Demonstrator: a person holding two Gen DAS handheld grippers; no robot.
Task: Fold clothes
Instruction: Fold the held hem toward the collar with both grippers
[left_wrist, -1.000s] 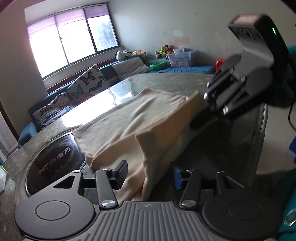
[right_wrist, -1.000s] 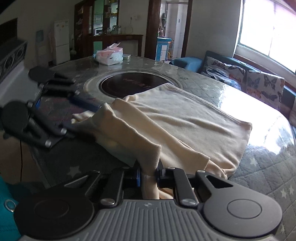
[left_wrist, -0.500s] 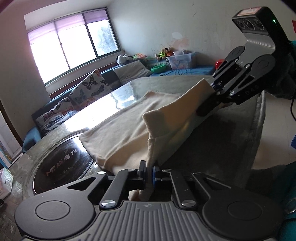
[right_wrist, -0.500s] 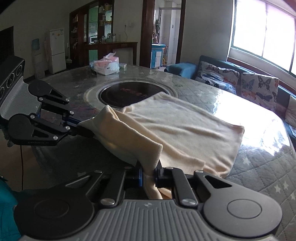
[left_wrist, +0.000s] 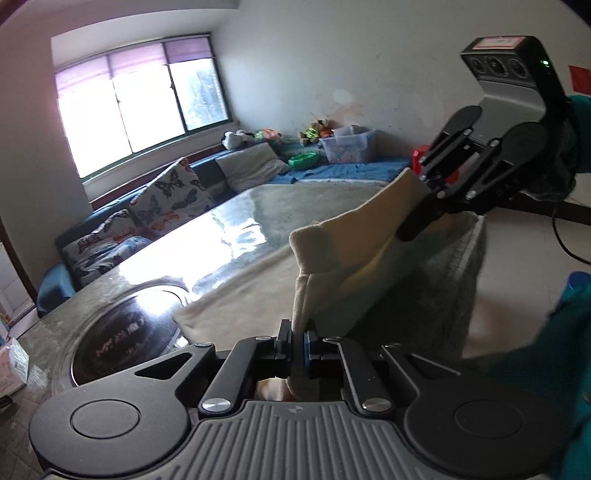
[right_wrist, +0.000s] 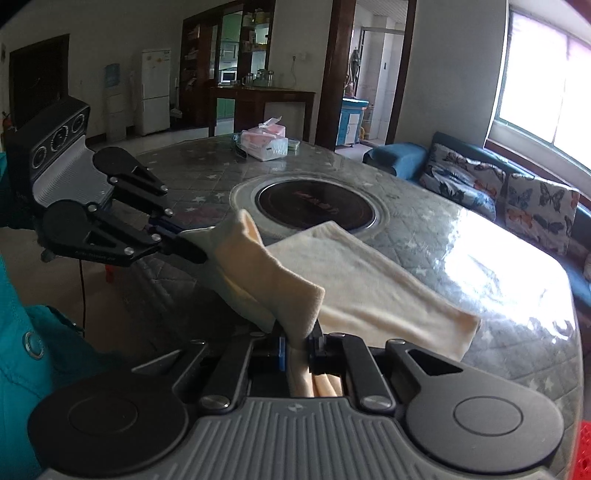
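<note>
The cream garment (right_wrist: 354, 280) lies flat toward the table's (right_wrist: 461, 229) middle, its near edge lifted off the table's near edge. I see my left gripper (left_wrist: 298, 341) and right gripper (right_wrist: 297, 345) each clamped on 1 end of that raised fold.

My left gripper (left_wrist: 298, 341) and my right gripper (right_wrist: 297, 345) each pinch one end of the garment's (right_wrist: 354, 280) near edge, raised above the bench (right_wrist: 461, 236), while its far part lies flat on the bench. Behind the garment sits the round inset plate (right_wrist: 317, 206), the tissue box (right_wrist: 264, 142) farther back. The sofa (right_wrist: 517, 192) runs along the bench's right, under the window (right_wrist: 546, 70).
</note>
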